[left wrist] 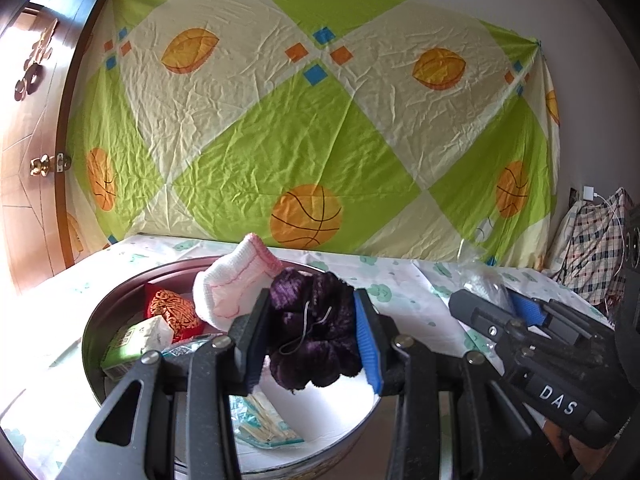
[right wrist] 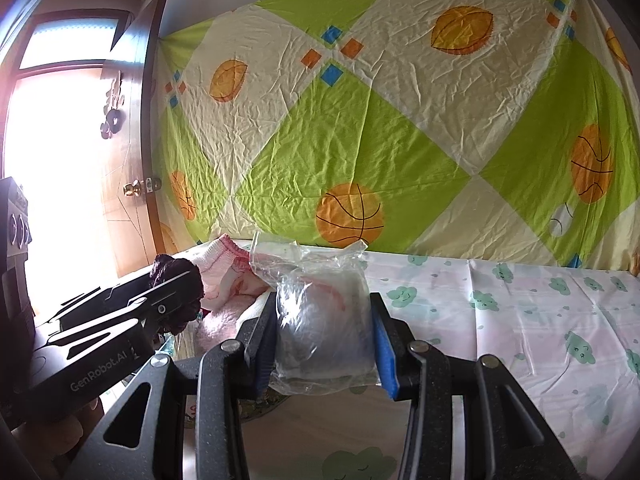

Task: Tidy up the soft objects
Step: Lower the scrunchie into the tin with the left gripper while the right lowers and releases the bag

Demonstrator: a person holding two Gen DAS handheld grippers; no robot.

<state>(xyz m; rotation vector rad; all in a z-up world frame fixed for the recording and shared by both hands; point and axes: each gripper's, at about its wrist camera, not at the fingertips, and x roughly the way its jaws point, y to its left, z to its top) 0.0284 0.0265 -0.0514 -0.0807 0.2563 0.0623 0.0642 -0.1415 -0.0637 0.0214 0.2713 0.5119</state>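
Slippage is the main worry here, since both grippers carry soft loads that squash rather than hold their shape.

In the left wrist view, the left gripper (left wrist: pixel 312 336) sits at lower centre, its jaws clamped on a dark purple plush scrunchie (left wrist: pixel 316 328), which bulges out above and below the blue pads. A thin loop of thread hangs off its front. It hangs over the round tin (left wrist: pixel 90 344) at lower left, which already holds a white and pink knitted sock (left wrist: pixel 232 286), a red and gold pouch (left wrist: pixel 172 310), a green packet (left wrist: pixel 124 346) and a flat sachet (left wrist: pixel 264 424) on the bottom. The sock stands tall against the scrunchie's left side.

In the right wrist view, the right gripper (right wrist: pixel 324 340) at lower centre pinches a crinkled clear plastic bag (right wrist: pixel 320 320) with something pale inside; what it is I cannot tell. The bag is held above the cloud-print tablecloth (right wrist: pixel 540 320).

My reading of the risks:
- The smooth film may slide between the pads, so the bag could drop onto the cloth short of the tin.
- The loose thread could snag on a pad, so the scrunchie may cling when let go.
- The two grippers sit close beside each other and could collide over the tin.
- The propped sock could be knocked out over the rim.
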